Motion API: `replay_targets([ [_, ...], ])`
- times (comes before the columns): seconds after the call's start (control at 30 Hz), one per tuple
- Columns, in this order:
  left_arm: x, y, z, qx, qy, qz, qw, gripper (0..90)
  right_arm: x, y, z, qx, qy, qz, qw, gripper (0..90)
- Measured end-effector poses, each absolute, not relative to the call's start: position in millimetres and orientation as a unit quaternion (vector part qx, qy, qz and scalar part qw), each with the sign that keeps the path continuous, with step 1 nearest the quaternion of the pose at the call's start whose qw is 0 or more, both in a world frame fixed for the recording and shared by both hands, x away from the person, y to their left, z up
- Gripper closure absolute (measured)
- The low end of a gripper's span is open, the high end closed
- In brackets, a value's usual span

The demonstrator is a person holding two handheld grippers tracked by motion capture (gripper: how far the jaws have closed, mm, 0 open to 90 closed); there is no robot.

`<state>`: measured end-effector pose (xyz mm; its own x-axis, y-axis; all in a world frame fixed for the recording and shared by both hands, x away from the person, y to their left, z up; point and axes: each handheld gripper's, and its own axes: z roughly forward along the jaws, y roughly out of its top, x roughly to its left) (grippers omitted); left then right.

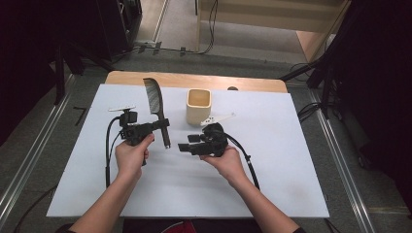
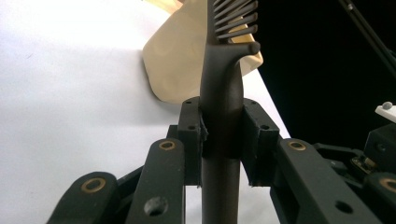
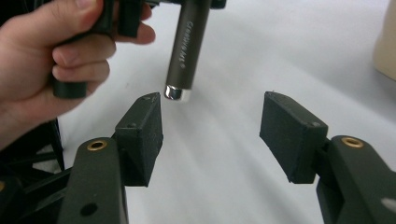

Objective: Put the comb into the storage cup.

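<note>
A dark comb (image 1: 156, 107) with a long round handle is held above the white table (image 1: 272, 160). My left gripper (image 1: 164, 124) is shut on the comb's handle (image 2: 221, 116), its teeth pointing away toward the far edge. The handle's silver-capped end (image 3: 178, 92) hangs just above the table, close in front of my right gripper (image 3: 210, 128). My right gripper (image 1: 183, 147) stands open with nothing between its pads, a little to the right of the handle's end. A cream square cup (image 1: 198, 105) stands upright behind both grippers.
The cream cup (image 2: 177, 60) sits close behind the comb in the left gripper view. The white sheet covers a wooden table (image 1: 194, 80) whose far edge shows. Cables and stands (image 1: 311, 77) lie on the floor around it.
</note>
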<state>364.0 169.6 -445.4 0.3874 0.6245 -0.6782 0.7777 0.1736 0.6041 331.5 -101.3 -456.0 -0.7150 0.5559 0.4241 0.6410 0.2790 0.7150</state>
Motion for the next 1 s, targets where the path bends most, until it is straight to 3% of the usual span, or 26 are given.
replay_targets([
  [0.27,363.2,169.8,-445.1,0.648,0.543,-0.068,0.530,73.4,327.4,-116.7,-457.5,-0.361,-0.815,-0.450,0.055,29.9],
  [1.0,366.4,172.2,-447.2,0.658,0.534,-0.073,0.526,73.3,306.3,-159.1,-464.0,-0.354,-0.836,-0.418,0.038,29.0],
])
